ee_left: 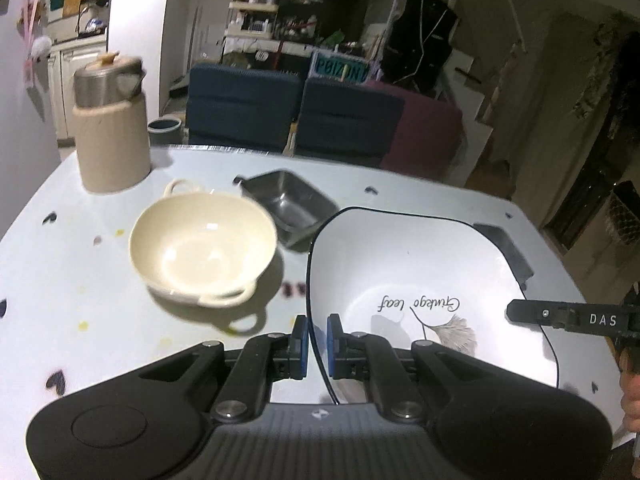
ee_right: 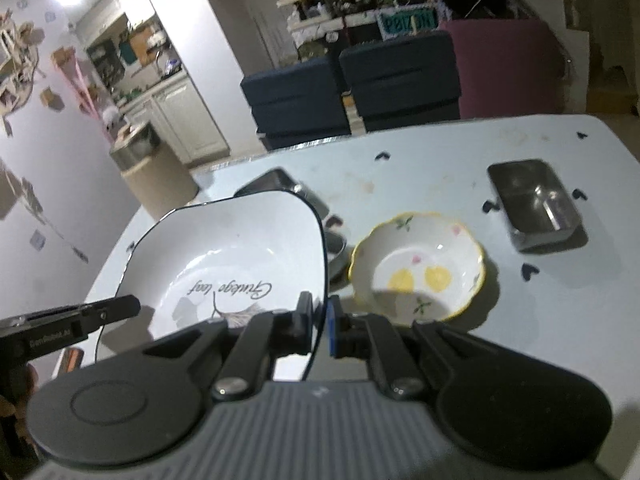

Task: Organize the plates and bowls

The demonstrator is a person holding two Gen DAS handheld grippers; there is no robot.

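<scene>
The left tool (ee_left: 314,334) is closed on the left rim of a square white plate (ee_left: 420,264); its blue pads (ee_left: 304,340) press the thin black edge from both sides. The right tool (ee_right: 320,320) grips the opposite rim of the same plate in the same way, so the plate hangs between the two tools, above the pale surface (ee_left: 80,280). The plate carries handwritten words and a drawing of a leaf in its middle.

To the left of the plate, in the left wrist view, a cream bowl (ee_left: 204,246) with two small handles stands on the surface. Just behind this bowl lies a metal tray (ee_left: 290,202), partly hidden by the plate's far corner. Further back on the left stands a beige container (ee_left: 110,120) with a metal top.

In the right wrist view, a small flower-patterned bowl (ee_right: 418,266) with a yellow rim sits just beside the plate on the right. A second metal tray (ee_right: 534,204) lies further right, well apart from the bowl. Beyond the surface, dark blue chairs (ee_right: 348,92) are seen.
</scene>
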